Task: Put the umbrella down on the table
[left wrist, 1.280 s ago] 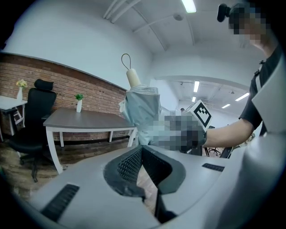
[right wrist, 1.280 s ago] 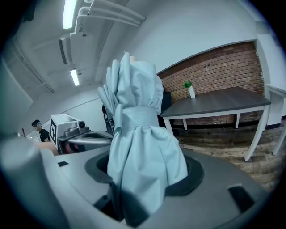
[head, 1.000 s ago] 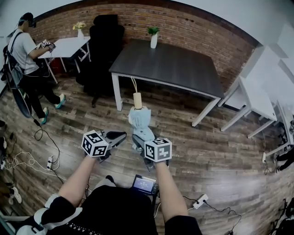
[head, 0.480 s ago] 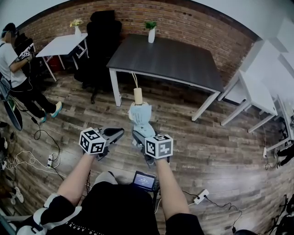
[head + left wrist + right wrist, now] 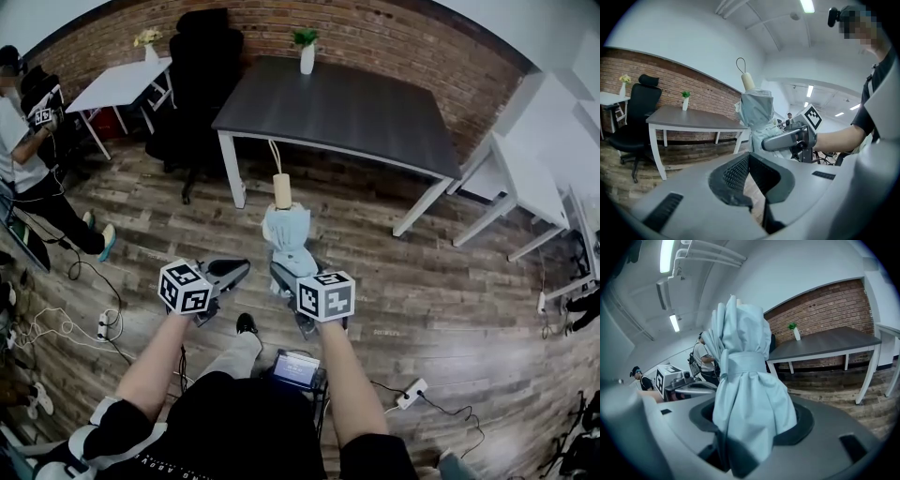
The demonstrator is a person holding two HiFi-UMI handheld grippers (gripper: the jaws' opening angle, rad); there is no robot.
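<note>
A folded pale-blue umbrella (image 5: pixel 286 239) stands upright, strapped round its middle, its wooden handle (image 5: pixel 281 190) and cord loop on top. My right gripper (image 5: pixel 286 277) is shut on the umbrella's lower cloth; in the right gripper view the cloth (image 5: pixel 745 380) fills the gap between the jaws. My left gripper (image 5: pixel 230 272) hangs beside it to the left, apart from the umbrella, shut and holding nothing. In the left gripper view its pads (image 5: pixel 736 171) meet at the tips. The dark grey table (image 5: pixel 347 112) stands ahead, beyond both grippers.
A white vase with a plant (image 5: pixel 307 56) stands at the table's far edge. A black office chair (image 5: pixel 202 84) and a white table (image 5: pixel 117 84) are at the left, near another person (image 5: pixel 23 141). White desks (image 5: pixel 534 187) stand right. Cables and a power strip (image 5: pixel 408 394) lie on the floor.
The dark table has come closer in the head view and a foot has stepped forward. The umbrella stays upright in the right gripper. The person at the left has slid toward the frame's edge.
</note>
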